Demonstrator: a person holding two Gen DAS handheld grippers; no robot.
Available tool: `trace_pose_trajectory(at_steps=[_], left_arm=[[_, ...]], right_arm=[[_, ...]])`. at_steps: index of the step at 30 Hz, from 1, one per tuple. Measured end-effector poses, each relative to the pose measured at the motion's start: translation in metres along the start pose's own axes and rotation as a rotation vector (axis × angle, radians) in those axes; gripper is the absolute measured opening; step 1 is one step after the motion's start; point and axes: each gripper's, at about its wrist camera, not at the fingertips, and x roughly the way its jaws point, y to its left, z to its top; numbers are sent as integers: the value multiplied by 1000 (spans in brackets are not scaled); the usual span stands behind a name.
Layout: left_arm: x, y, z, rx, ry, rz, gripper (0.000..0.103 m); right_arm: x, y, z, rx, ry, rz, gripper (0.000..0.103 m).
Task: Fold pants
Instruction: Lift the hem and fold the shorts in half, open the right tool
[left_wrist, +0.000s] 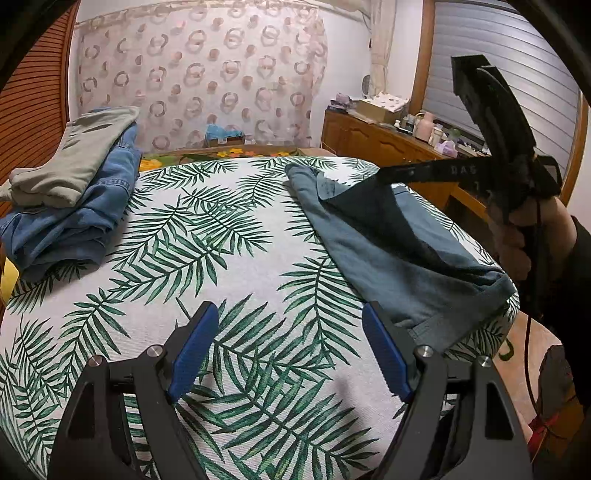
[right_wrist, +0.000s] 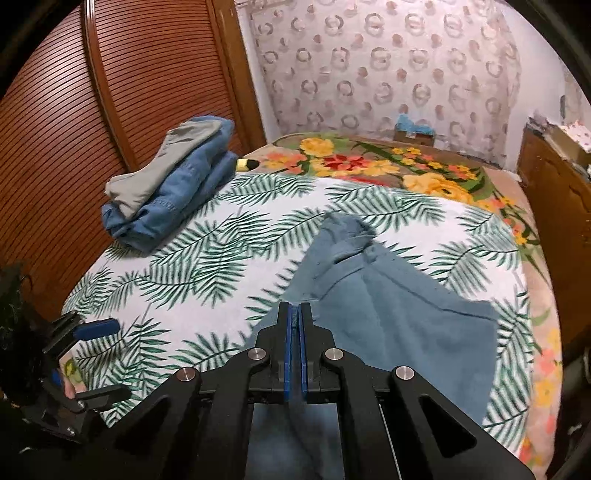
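Surface: bed with a palm-leaf cover (right_wrist: 207, 258); a floral blanket (right_wrist: 373, 162) shows beyond its far edge.
Task item: one pair of blue-grey pants (right_wrist: 399, 317), on the right half of the cover, partly lifted.
Right gripper (right_wrist: 294, 314): fingers pressed together on a pinch of the pants cloth; in the left wrist view its tip (left_wrist: 388, 175) holds a flap raised off the bed, darker underside showing.
Left gripper (left_wrist: 286, 332): spread wide, nothing between the fingers, hovering over bare cover just beside the near hem of the pants.
Step, as I judge it: one edge is being carried over to make a fold; the fold is not yet laid.
Risk 1: the pinch is narrow, so cloth may slip out under the weight of the hanging flap.
Risk 2: the grip may hold one layer only; the lower layer would then lag and bunch.
Risk 3: nothing pins the rest of the garment, so the whole piece may drag across the cover and the fold land crooked.
Risk 4: the near hem lies close to the bed's right edge; a pull that way may tip it off.
Count, pants on the work area: one.
Count, stacked garments at far left (right_wrist: 166, 192): at least two, a grey one on blue denim; exact number unclear.
Count, grippers: two.
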Motion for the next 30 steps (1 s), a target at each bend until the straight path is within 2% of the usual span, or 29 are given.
trace_pose_trajectory(at_steps=[12, 22, 30], left_arm=[[1, -5, -1, 4, -5, 2, 81], [3, -3, -1, 5, 4, -2, 81], [3, -4, -1, 6, 6, -3, 81]], right_arm=[[-37, -42, 12, 20, -21, -198, 3], [-32, -43, 17, -13, -34, -268, 3], [-22, -60, 18, -16, -19, -336, 3]])
